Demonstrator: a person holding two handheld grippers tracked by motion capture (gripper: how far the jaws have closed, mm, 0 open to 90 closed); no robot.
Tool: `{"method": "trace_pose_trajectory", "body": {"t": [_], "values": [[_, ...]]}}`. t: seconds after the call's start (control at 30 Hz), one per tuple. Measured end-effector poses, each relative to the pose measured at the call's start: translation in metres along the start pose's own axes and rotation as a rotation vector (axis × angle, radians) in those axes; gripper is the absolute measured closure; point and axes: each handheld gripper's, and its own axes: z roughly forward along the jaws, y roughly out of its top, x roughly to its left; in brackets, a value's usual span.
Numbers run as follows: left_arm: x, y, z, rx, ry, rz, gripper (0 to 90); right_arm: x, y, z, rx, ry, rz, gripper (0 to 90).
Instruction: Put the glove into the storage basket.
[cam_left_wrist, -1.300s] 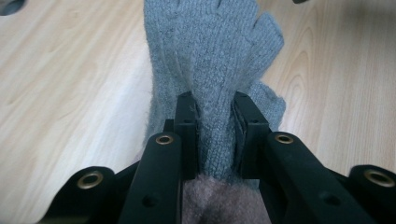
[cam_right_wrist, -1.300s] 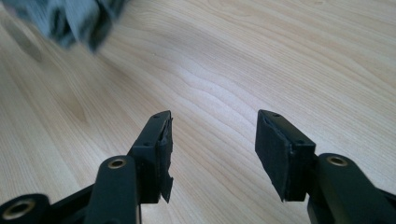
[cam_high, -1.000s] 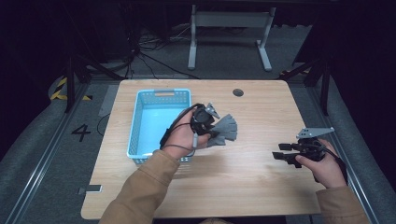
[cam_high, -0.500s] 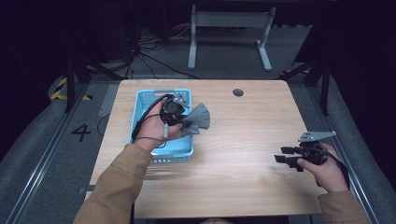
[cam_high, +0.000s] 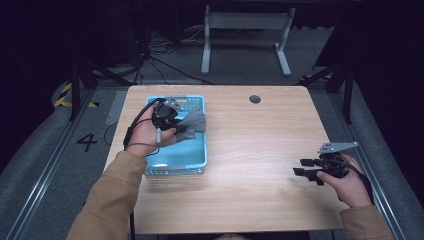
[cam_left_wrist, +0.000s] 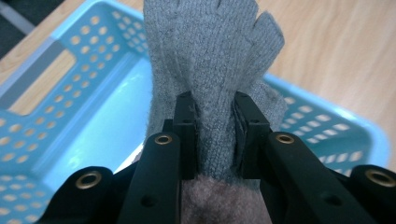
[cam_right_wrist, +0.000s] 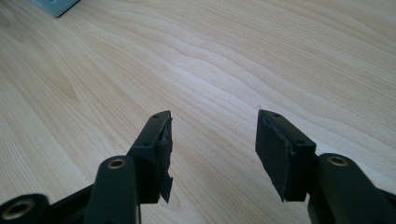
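Over blue basket (cam_high: 176, 159): left gripper (cam_left_wrist: 215, 135) clamps grey glove (cam_left_wrist: 210, 60); right gripper (cam_right_wrist: 212, 154) parted, bare tabletop (cam_high: 250, 145) around.

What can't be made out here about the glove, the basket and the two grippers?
- Grey glove: left gripper view, cuff end hidden behind the fingers; fingertips cut off by the top edge.
- Blue basket: high view, part of its floor covered by the hand and left gripper.
- Right gripper: high view, too small to judge its opening; the right gripper view shows the fingers apart, holding nothing.
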Motion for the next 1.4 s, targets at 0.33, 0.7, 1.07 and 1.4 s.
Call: {"method": "trace_pose_trajectory", "body": {"t": [0.33, 0.7, 1.07, 1.4], "values": [[0.019, -0.016, 0.016, 0.024, -0.009, -0.035, 74.3, -0.001, -0.002, 0.001, 0.008, -0.004, 0.0, 46.9], [0.029, -0.028, 0.044, 0.095, -0.026, -0.033, 73.8, -0.001, -0.005, 0.003, 0.018, -0.004, 0.005, 46.9], [0.03, -0.033, 0.066, 0.153, -0.065, 0.009, 73.3, 0.0, -0.005, 0.004, 0.017, 0.003, 0.002, 46.5], [0.029, -0.031, 0.072, 0.201, -0.058, -0.019, 71.6, 0.002, -0.004, 0.005, 0.016, 0.004, -0.006, 46.1]]}}
